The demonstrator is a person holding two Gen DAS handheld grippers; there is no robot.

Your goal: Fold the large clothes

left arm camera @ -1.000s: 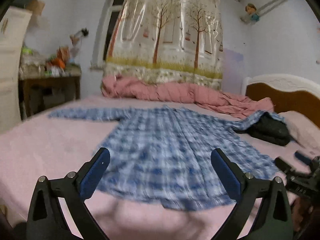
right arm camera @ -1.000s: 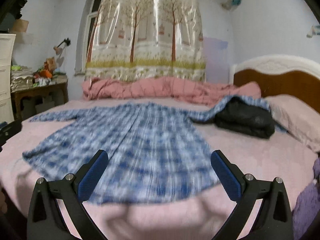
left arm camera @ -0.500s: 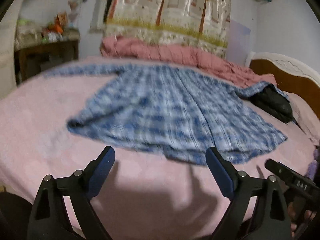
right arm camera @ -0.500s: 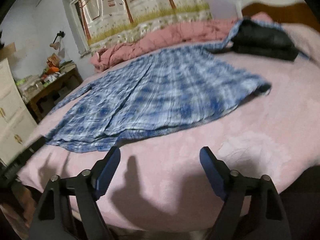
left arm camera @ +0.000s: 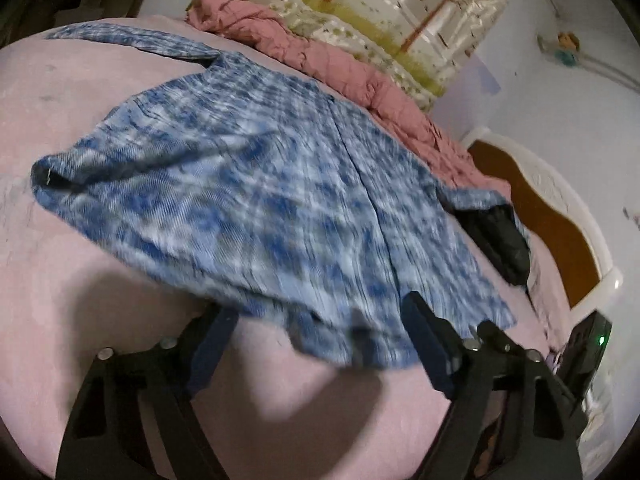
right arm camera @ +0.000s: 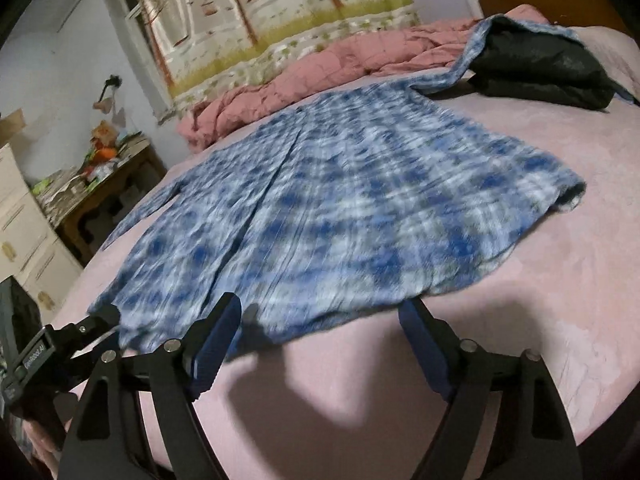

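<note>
A large blue-and-white plaid shirt (left arm camera: 280, 184) lies spread flat on a pink bed (left arm camera: 80, 300); it also shows in the right wrist view (right arm camera: 340, 216). My left gripper (left arm camera: 316, 344) is open, its jaws at the shirt's near hem, with hem cloth between the blue pads. My right gripper (right arm camera: 320, 344) is open just short of the near hem, over bare pink sheet. One sleeve (right arm camera: 460, 68) runs up onto a black garment. The left gripper (right arm camera: 100, 320) shows at the lower left of the right wrist view.
A black folded garment (right arm camera: 540, 68) lies by the wooden headboard (left arm camera: 560, 240). A rumpled pink quilt (right arm camera: 320, 68) lines the far side under a tree-print curtain. A cluttered wooden side table (right arm camera: 100, 184) and white drawers (right arm camera: 24, 240) stand left of the bed.
Both grippers have dropped and moved forward to the shirt's near hem. The left one now has hem cloth between its open jaws.
</note>
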